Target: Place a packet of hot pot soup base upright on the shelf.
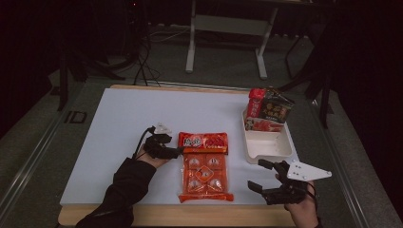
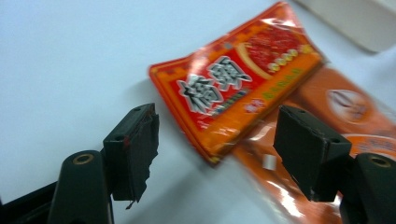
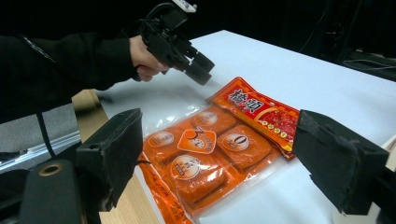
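You have a white table (image 1: 128, 118) with wooden edges; on it lie an orange multipack (image 1: 205, 176), a red packet (image 1: 203, 141) overlapping its far end, and a white tray (image 1: 269, 146) of packets.

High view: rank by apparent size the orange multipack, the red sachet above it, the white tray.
1. orange multipack
2. white tray, close behind; snacks hide its far end
3. red sachet, clearly smallest

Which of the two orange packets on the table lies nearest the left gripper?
The smaller red-orange packet, lying crosswise beside the open left gripper; the larger see-through packet sits nearer the person.
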